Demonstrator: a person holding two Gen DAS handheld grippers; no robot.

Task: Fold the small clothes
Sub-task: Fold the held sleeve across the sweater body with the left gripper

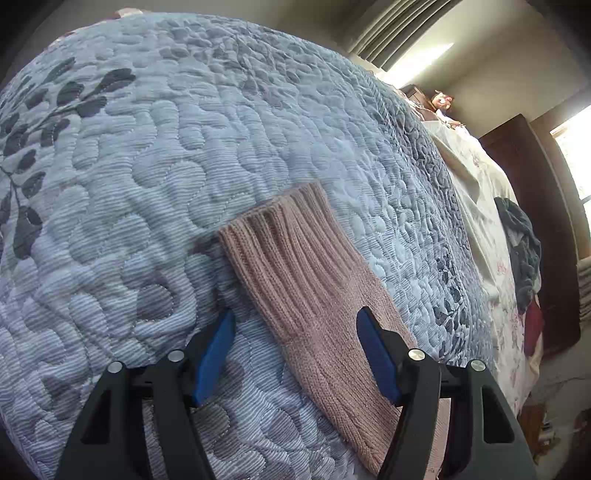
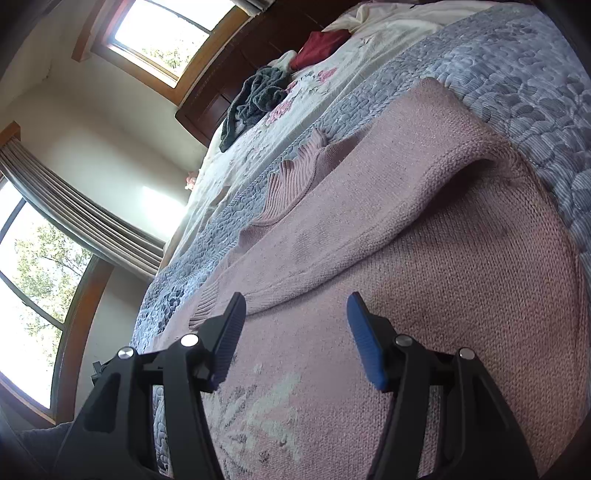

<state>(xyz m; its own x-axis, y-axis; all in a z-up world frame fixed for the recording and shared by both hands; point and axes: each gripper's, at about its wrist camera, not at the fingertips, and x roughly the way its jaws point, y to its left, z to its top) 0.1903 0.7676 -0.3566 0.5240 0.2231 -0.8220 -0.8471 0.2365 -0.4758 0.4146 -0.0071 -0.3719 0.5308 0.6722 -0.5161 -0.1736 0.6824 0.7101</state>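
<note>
**Both grippers open over the pink sweater**

While I watched through the left wrist camera, my left gripper (image 1: 295, 317) stood with its blue fingers (image 1: 216, 354) spread wide and nothing between them but air. Under it lay a sleeve (image 1: 295, 273) of the pink sweater, ribbed cuff pointing away from me, flat on the quilt (image 1: 166, 147). The right-hand finger sat over the plain knit below the ribbing; the left-hand one hung over bare quilt just beside the sleeve. I could not tell whether either tip touched the fabric.

Through the right wrist camera, my right gripper (image 2: 295, 314) was likewise spread apart, holding nothing. It hovered above the sweater (image 2: 461, 295) body, which covered most of the lower view. A fold of knit ran across just ahead of the fingertips, raised into a soft ridge with a dark hollow beneath it on the right. Near the bottom of that view a pale snowflake-like pattern (image 2: 273, 417) showed on the knit. Farther off, a ribbed edge (image 2: 291, 184) of the garment lay rumpled on the quilt (image 2: 517, 74).

Beyond the quilt a floral sheet (image 2: 332, 88) carried a dark grey garment (image 2: 258, 96) and a red one (image 2: 321, 42), well apart from the sweater. Windows (image 2: 162, 26) and a curtain (image 2: 81, 214) stood behind.
</note>
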